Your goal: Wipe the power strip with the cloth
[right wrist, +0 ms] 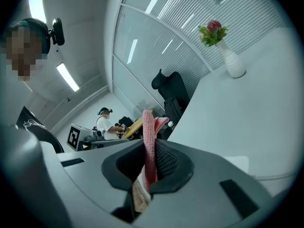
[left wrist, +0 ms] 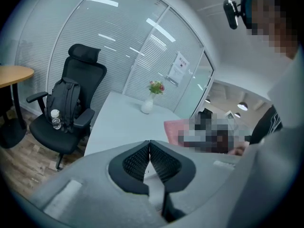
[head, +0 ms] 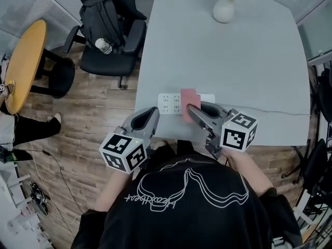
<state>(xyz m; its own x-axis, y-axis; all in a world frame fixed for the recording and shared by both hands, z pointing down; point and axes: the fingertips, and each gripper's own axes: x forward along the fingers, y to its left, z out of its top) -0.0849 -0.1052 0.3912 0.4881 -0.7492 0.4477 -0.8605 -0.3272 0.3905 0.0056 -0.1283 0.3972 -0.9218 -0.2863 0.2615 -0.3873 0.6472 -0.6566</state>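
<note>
A white power strip (head: pixel 169 103) lies near the front edge of the grey table (head: pixel 223 61). A pink cloth (head: pixel 190 102) hangs over the strip's middle, pinched in my right gripper (head: pixel 192 109), which is shut on it. In the right gripper view the cloth (right wrist: pixel 148 146) stands edge-on between the jaws, with a corner of the strip (right wrist: pixel 237 164) behind. My left gripper (head: pixel 150 113) hovers at the table's front edge, left of the strip, shut and empty; its pads (left wrist: pixel 137 159) meet in the left gripper view. The cloth (left wrist: pixel 176 129) shows there at right.
A white vase with flowers (head: pixel 225 7) stands at the table's far end. A black office chair (head: pixel 111 32) carrying a backpack and a bottle sits left of the table. A round wooden table (head: pixel 23 61) is further left. A cable (head: pixel 280 111) runs right from the strip.
</note>
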